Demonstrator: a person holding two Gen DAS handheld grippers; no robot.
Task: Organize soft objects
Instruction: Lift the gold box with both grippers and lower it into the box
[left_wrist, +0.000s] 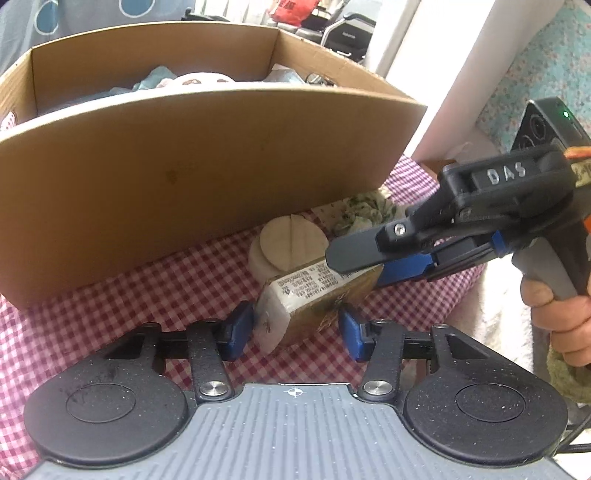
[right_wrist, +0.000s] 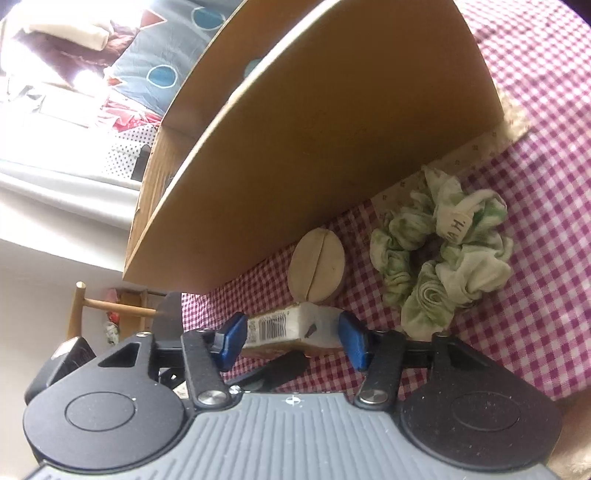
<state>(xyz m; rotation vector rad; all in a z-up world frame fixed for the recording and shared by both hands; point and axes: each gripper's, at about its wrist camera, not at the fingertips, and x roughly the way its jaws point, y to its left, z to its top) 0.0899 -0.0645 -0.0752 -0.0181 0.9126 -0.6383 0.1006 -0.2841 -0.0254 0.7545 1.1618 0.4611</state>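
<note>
Between your two grippers: the packet (left_wrist: 306, 295) lies on the counter, just in front of the cardboard box (left_wrist: 184, 166).
Packet look: a small oblong block with white ends and a golden-brown printed wrapper. It looks soft, and the white end is slightly dented.
Packet writing: a white label with a barcode and rows of small print, too fine for you to read.
Your left gripper (left_wrist: 295, 328): its blue pads pinch the near end of the packet, one on each side.
Your right gripper (right_wrist: 291, 336): it comes in from the right and its blue pads press on the packet's other end. Raised letters on its black body read "DAS".
Your hand (left_wrist: 561, 325): wrapped round the right gripper's grey handle.
Round pad (right_wrist: 317, 267): a cream disc with a slit across its face, touching the packet's far side.
Scrunchie (right_wrist: 443, 251): ruffled green-and-white fabric, near the disc. Its small cream tag shows an "H".
Counter cloth (left_wrist: 147, 288): a red-and-white check.
Box: plain brown card, open at the top, with soft pale things inside.
</note>
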